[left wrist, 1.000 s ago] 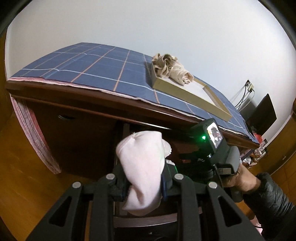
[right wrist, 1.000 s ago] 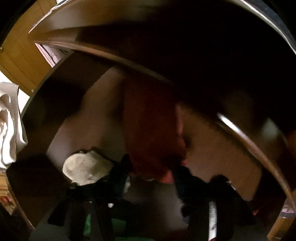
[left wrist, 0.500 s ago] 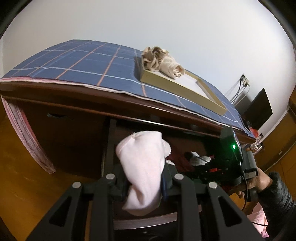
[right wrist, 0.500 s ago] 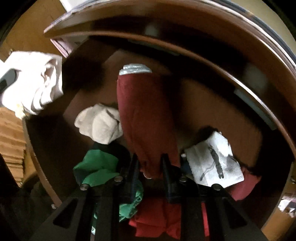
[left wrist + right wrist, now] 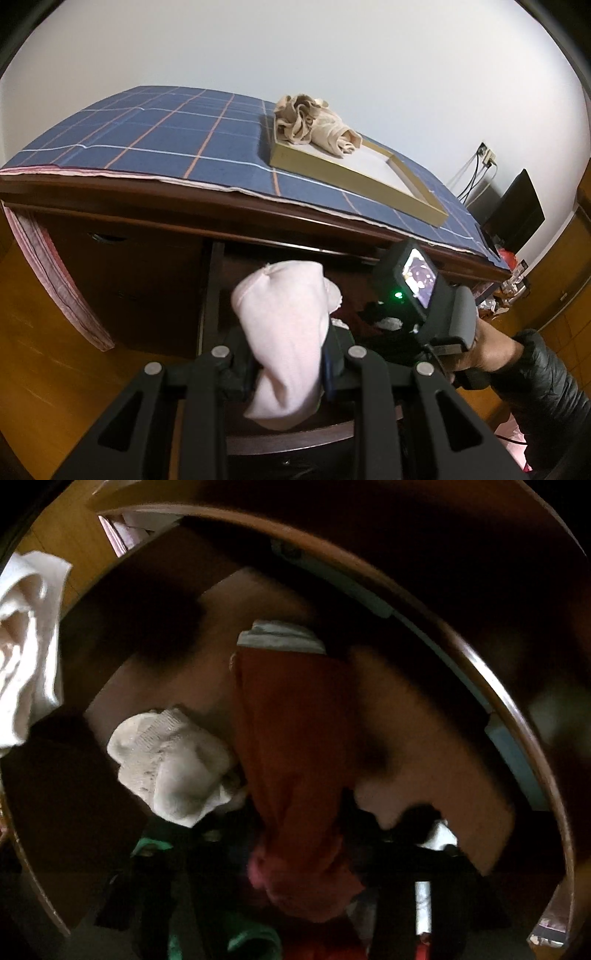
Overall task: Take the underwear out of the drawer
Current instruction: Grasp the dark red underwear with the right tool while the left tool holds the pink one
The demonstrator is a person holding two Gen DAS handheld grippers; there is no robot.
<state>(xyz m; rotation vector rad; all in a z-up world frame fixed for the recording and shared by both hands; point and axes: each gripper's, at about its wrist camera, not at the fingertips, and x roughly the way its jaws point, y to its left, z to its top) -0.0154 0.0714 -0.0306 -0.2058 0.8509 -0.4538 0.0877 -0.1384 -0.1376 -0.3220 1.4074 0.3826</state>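
A: What do the fingers have?

B: The left gripper [image 5: 286,373] is pinching a pale pink garment [image 5: 284,332], held in front of the open drawer [image 5: 288,435]. The right gripper [image 5: 295,864] points down into the drawer with a dark red garment [image 5: 295,738] between its fingers; its jaws have just been widening a little, but the cloth looks pinched.

A: And around that?

B: A white knitted bundle [image 5: 173,764] and something green [image 5: 251,938] lie in the drawer. On the checked cloth [image 5: 147,136] above, a shallow tray [image 5: 369,177] holds a beige bundle [image 5: 314,125].

A: Progress?

B: I'd judge one piece delivered, two in hand, more left inside.
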